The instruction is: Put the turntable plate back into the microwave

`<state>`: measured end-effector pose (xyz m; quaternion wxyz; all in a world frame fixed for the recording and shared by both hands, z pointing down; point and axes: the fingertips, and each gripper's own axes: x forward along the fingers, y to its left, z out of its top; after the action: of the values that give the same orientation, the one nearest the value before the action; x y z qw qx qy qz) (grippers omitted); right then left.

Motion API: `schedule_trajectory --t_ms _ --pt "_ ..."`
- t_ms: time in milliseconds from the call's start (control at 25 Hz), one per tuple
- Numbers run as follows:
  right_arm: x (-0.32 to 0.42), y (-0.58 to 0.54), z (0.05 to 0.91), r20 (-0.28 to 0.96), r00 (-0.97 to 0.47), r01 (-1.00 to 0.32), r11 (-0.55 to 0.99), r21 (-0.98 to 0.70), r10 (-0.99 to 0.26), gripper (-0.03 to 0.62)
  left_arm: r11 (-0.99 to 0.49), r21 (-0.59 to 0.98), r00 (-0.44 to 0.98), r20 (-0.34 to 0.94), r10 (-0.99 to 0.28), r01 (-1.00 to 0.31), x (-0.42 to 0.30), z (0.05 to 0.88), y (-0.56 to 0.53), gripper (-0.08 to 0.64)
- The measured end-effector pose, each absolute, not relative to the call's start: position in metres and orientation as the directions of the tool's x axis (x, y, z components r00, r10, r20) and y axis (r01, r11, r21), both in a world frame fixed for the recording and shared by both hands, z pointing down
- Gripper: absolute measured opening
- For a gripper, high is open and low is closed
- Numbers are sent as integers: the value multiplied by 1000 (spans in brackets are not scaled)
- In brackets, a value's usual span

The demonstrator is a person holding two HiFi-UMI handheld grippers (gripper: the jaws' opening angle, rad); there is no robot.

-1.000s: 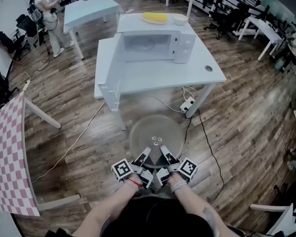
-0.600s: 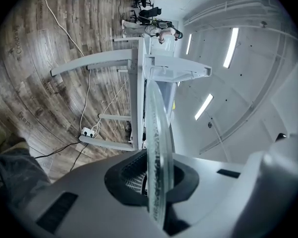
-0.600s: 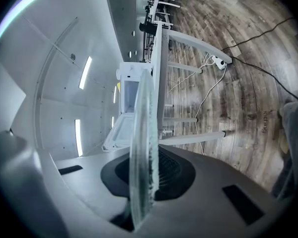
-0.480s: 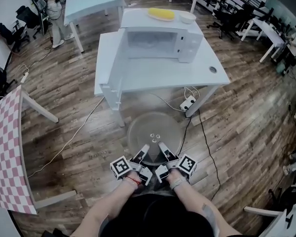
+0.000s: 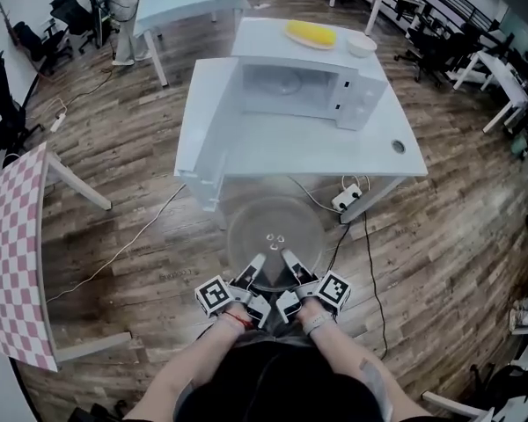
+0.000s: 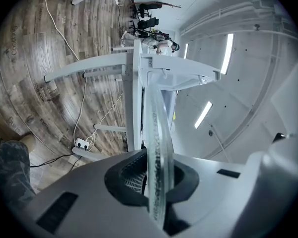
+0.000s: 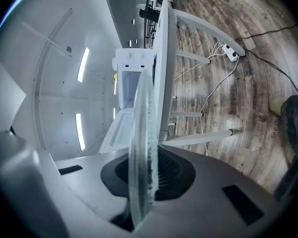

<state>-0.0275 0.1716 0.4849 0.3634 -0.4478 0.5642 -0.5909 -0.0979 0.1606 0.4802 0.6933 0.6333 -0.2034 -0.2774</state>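
White surface [image 5: 334, 152] at upper centre carries the open microwave [image 5: 290, 86]. Left hand-held gripper [image 5: 256, 264] and right hand-held gripper [image 5: 289, 262] clamp the turntable plate [image 5: 275, 227] at lower centre, well short of the microwave; approach and insertion remain.

White table [image 5: 290, 148], power strip [image 5: 346, 199] on wood floor [image 5: 440, 236] — checkered table [image 5: 13, 262] at left.

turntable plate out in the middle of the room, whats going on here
A person holds the glass turntable plate flat in front of them, with the left claw and the right claw both shut on its near rim. The microwave stands on the white table ahead, its door open. The plate is not yet inside.
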Motion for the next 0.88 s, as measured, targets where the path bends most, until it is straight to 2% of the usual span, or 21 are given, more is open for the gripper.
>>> schedule_trajectory --t_ms 880 --pt "51 61 484 119 -470 -70 -98 -993 -875 41 41 990 662 -57 -747 132 -18 479 61 29"
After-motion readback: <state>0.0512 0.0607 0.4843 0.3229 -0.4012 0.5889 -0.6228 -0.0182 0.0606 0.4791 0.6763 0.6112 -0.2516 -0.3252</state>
